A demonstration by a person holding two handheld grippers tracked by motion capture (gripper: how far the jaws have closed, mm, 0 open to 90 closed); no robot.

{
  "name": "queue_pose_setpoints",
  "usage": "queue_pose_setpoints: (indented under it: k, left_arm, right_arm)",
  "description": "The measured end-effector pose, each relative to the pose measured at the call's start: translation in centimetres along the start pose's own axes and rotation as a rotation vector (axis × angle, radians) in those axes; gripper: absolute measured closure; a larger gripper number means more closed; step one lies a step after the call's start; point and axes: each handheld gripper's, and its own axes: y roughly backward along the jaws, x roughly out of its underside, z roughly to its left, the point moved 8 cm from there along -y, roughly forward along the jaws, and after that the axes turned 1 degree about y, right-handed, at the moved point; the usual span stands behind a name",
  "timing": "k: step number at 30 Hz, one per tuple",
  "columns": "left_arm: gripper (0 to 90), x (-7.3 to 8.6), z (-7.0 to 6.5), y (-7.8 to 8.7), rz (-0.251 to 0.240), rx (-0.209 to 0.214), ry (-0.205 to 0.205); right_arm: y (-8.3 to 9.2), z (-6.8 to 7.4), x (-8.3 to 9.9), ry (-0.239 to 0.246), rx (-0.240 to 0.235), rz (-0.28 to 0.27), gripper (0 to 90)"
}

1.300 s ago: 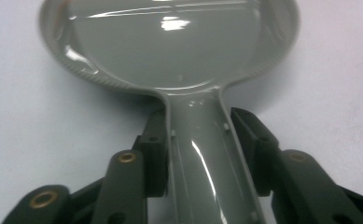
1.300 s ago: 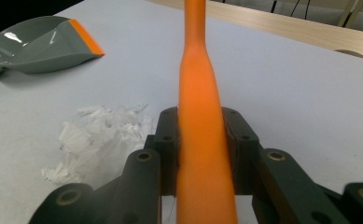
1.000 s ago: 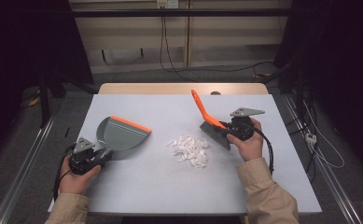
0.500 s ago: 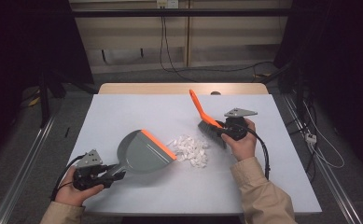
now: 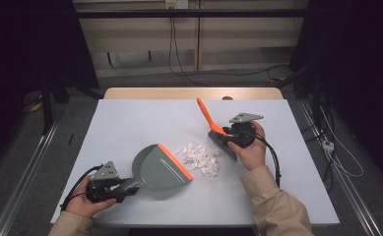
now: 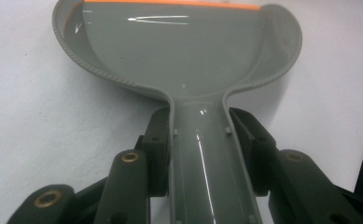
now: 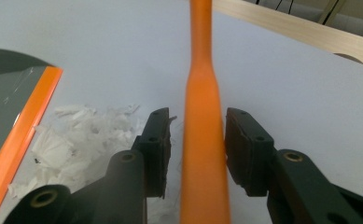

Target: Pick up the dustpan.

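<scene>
Left gripper [image 5: 111, 187] clamps grey dustpan [image 5: 155, 167] handle; pan flat on white table [image 5: 130, 123], orange lip just beside paper scraps [image 5: 201, 157]. Right gripper [image 5: 238, 135] grasps orange brush [image 5: 207, 118], bristles at pile's right edge.

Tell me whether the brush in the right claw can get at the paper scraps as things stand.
Probably yes. The brush in the right claw sits right beside the paper scraps, with bare table around and the dustpan lip waiting opposite.
</scene>
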Motion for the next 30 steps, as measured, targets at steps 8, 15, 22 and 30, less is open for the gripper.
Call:
queue_pose_setpoints:
  k: [8,15,22,30]
  left_arm:
    - [56.5,0.0,-0.1,-0.7,0.046,-0.028,-0.049]
    - [62.2,0.1,0.1,-1.1,0.063,-0.045,-0.044]
    - [62.7,-0.1,-0.2,-1.1,0.058,-0.003,-0.057]
    - [62.7,-0.6,-1.0,-1.5,0.054,0.021,-0.067]
  right_arm:
    - [0.0,-0.6,0.9,-0.034,0.051,0.071,71.2]
    - [0.4,-0.4,1.2,-0.084,0.042,0.066,71.4]
    - [0.4,-0.1,1.3,-0.072,0.040,0.043,71.5]
    - [0.4,0.5,1.3,-0.059,0.056,0.037,71.5]
